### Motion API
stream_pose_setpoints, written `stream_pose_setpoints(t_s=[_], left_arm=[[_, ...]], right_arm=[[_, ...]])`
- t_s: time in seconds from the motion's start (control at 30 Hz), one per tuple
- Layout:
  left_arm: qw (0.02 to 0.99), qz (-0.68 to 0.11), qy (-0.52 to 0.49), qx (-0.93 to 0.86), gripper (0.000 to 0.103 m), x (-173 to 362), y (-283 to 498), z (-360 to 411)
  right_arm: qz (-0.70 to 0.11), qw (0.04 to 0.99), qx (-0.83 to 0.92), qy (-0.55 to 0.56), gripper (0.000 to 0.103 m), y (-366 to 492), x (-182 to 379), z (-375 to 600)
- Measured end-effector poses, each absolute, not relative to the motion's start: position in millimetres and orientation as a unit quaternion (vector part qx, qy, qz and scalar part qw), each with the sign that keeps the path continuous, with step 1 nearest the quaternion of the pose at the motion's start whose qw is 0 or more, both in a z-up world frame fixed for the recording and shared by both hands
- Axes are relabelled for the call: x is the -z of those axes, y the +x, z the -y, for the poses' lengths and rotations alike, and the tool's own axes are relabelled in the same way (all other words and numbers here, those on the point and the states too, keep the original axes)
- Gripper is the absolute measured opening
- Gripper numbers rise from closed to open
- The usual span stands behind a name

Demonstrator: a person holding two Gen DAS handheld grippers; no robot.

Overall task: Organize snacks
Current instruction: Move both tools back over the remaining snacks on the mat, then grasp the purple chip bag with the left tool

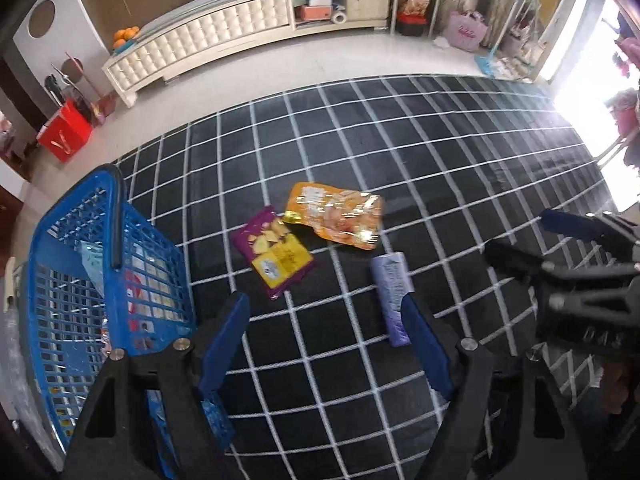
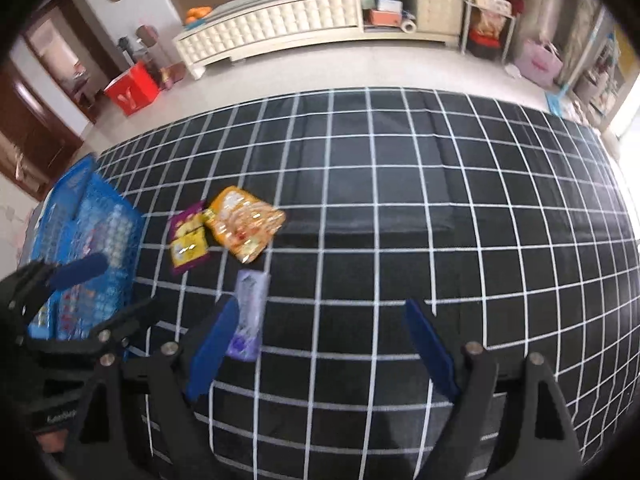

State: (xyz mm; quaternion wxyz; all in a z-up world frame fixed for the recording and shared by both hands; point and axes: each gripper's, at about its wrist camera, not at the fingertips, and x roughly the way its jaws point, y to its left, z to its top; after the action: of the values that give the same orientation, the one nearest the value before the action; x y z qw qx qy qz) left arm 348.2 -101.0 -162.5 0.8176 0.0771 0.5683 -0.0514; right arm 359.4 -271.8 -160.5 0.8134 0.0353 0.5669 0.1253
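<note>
Both tongs, left (image 1: 326, 344) and right (image 2: 326, 346), spread empty; three snack packs lie beside the blue basket (image 1: 52, 240).

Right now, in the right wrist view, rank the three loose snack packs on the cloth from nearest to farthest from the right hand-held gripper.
1. Lavender pack, beside the right hand-held gripper, against its left finger.
2. Purple-and-yellow pack, farther out to the left, near the blue basket.
3. Orange pack, farther out too; too close to the purple one to rank firmly.

Cream cabinet (image 1: 224, 36) beyond checked rug (image 1: 440, 152)
</note>
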Motion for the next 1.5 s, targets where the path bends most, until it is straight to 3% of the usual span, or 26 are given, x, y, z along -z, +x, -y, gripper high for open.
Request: stream_pose_setpoints(t_s=[0.47,0.83,1.5], left_arm=[[0.789,-0.609,0.081,-0.034,0.076,212,401,99],[0.772,-0.629,0.032,-0.087,0.076,237,426,71],[0.764,-0.631,0.003,-0.134,0.076,273,465,30]], right_arm=[[-0.593,0.792,-0.13,0.07,0.087,400,211,272],[-0.583,0.793,-0.146,0.099,0.087,402,198,286],[-0.582,0.796,-0.162,0.026,0.087,391,205,252]])
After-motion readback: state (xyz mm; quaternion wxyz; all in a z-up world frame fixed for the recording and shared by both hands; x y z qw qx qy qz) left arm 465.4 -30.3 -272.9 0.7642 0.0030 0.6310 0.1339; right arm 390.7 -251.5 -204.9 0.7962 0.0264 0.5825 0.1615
